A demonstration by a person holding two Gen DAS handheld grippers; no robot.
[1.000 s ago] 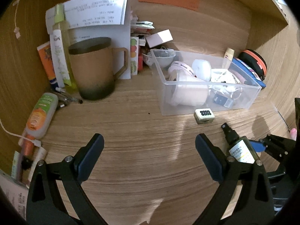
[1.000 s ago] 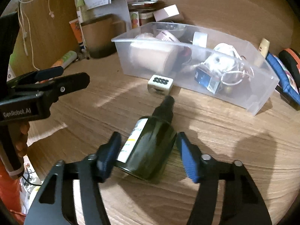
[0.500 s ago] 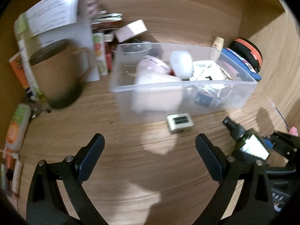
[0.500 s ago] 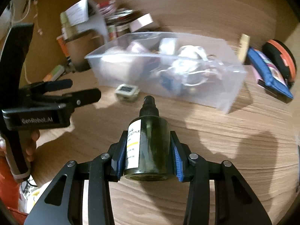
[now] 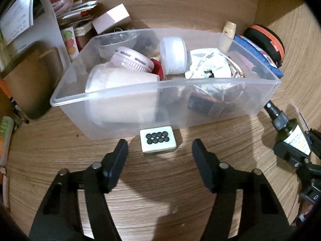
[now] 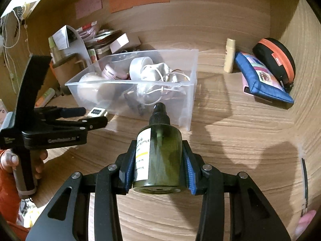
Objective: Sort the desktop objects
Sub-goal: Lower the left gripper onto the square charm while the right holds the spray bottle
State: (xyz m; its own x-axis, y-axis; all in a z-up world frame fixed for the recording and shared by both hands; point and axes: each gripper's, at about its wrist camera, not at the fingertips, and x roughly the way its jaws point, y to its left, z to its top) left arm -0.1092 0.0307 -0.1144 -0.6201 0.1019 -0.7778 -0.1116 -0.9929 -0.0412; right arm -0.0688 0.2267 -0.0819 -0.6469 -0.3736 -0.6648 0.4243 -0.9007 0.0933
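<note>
My right gripper [image 6: 158, 150] is shut on a dark green spray bottle [image 6: 160, 156] with a white label, held above the desk, nozzle towards the clear plastic bin [image 6: 188, 108]. The bottle also shows in the left wrist view [image 5: 289, 128], right of the bin [image 5: 66, 98]. My left gripper [image 5: 160, 148] is open, its fingers on either side of a white mahjong tile [image 5: 158, 141] that lies on the desk against the bin's front wall. The tile also shows in the right wrist view [image 6: 97, 111]. The bin holds several jars, a white pouch and a small box.
A brown mug [image 5: 30, 80] stands left of the bin, with papers and a pink box [image 5: 111, 20] behind. A beige tube [image 6: 229, 55], a blue pouch [image 6: 262, 80] and a black-and-orange case [image 6: 276, 60] lie right of the bin. Wooden walls enclose the desk.
My right gripper closed on the spray bottle and lifted it off the desk. My left gripper moved forward to the mahjong tile and its fingers narrowed around it.
</note>
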